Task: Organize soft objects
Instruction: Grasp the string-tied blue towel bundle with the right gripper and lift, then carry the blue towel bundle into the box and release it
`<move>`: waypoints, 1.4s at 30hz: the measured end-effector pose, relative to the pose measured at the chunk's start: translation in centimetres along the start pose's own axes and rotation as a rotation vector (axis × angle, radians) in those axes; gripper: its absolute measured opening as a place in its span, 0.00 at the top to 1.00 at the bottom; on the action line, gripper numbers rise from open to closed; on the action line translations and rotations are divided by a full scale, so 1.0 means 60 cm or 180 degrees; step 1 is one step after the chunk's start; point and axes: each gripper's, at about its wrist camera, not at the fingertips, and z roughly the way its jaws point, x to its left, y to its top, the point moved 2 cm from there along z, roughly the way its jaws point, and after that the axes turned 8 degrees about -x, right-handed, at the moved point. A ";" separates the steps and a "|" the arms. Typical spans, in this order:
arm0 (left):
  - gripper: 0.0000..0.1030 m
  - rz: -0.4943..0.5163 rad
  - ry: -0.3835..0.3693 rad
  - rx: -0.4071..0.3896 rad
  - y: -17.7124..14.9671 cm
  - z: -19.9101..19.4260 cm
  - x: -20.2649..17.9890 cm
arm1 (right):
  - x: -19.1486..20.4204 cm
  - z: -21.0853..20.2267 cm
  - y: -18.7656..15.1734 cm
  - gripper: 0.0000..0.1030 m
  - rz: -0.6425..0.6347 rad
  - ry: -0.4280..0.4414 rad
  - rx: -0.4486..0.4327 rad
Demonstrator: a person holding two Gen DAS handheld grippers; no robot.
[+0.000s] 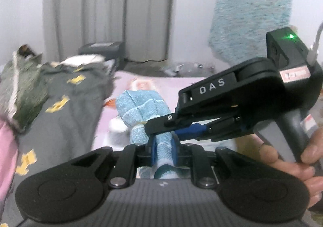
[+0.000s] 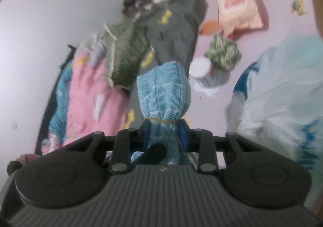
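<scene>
Both tools are clenching the same light-blue cloth bundle (image 1: 139,109) above the bed (image 1: 161,85). The left tool (image 1: 164,151) is gripping its gathered tail. The right tool (image 1: 161,129), crossing in from the right, is pinching the neck just ahead, where a yellow rubber band (image 2: 161,120) is cinching the fabric.

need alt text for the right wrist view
The right gripper is shut on a light blue knitted cloth bundle tied with a yellow rubber band, held above a pink bedsheet. Behind lie a grey garment and a white plastic bag.
</scene>
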 end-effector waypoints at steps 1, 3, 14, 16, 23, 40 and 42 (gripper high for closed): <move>0.84 0.0045 -0.0088 -0.0021 0.008 0.000 -0.022 | -0.004 -0.025 0.004 0.73 0.0002 0.0031 -0.0071; 0.84 0.0119 -0.0252 -0.0038 0.021 0.010 -0.061 | -0.021 -0.072 0.012 0.73 0.0015 0.0038 -0.0209; 0.84 0.0434 -0.1363 0.0165 0.037 0.147 -0.374 | -0.209 -0.350 0.066 0.74 0.0085 -0.0758 -0.0863; 0.83 0.0462 -0.1526 0.0261 0.033 0.179 -0.424 | -0.253 -0.389 0.075 0.75 0.0117 -0.0943 -0.0909; 0.62 0.0547 -0.1814 0.0631 -0.002 0.278 -0.510 | -0.382 -0.456 0.092 0.75 -0.0037 -0.1565 -0.0876; 0.56 0.0558 -0.1540 0.0669 -0.015 0.232 -0.432 | -0.391 -0.439 0.091 0.66 -0.0887 -0.2343 -0.0677; 0.53 0.0549 -0.1503 0.0611 -0.008 0.216 -0.415 | -0.382 -0.446 0.092 0.64 -0.0874 -0.2324 -0.0748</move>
